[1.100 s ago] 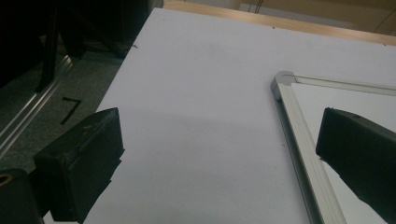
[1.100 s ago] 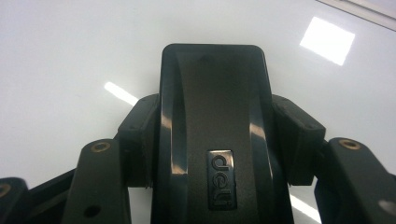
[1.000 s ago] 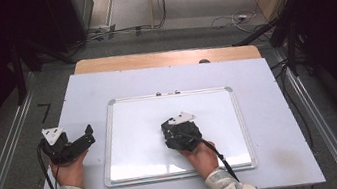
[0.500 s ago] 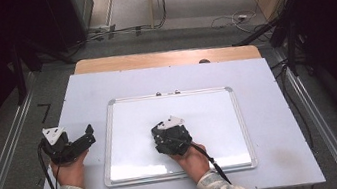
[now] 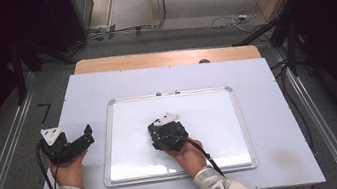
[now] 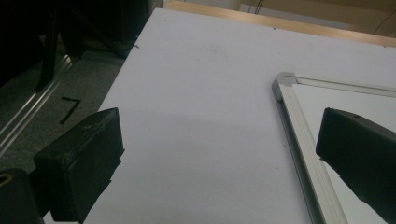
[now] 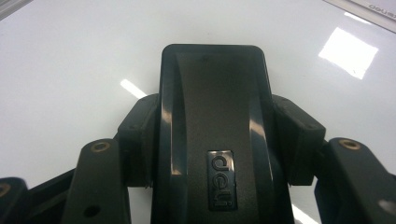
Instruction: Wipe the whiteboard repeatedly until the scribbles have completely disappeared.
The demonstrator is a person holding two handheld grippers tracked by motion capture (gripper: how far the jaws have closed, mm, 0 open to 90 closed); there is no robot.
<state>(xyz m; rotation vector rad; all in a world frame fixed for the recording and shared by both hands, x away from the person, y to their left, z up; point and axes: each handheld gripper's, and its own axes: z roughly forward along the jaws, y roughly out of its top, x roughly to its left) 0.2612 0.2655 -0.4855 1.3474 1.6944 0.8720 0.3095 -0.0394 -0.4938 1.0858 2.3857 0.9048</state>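
A whiteboard (image 5: 209,111) with a silver frame lies flat on the white table (image 5: 273,114). My right gripper (image 5: 163,136) is over the board's left half, pointing down at it. It is shut on a black board eraser (image 7: 215,88) with a small logo on its back; the jaws of this gripper (image 7: 215,121) press both long sides, and the eraser lies on the glossy board (image 7: 70,60). My left gripper (image 5: 81,140) rests on the table left of the board, open. Nothing is between the wide jaws of that gripper (image 6: 215,154), and the board's frame corner (image 6: 282,86) lies ahead.
A wooden strip (image 5: 166,58) runs along the table's far edge. Metal rails (image 5: 2,165) flank the table on the floor, and cables (image 5: 226,20) lie beyond it. Each gripper trails a black cable toward the front edge.
My right gripper has slid a little to the left across the board with the eraser in it. The left gripper has stayed where it was.
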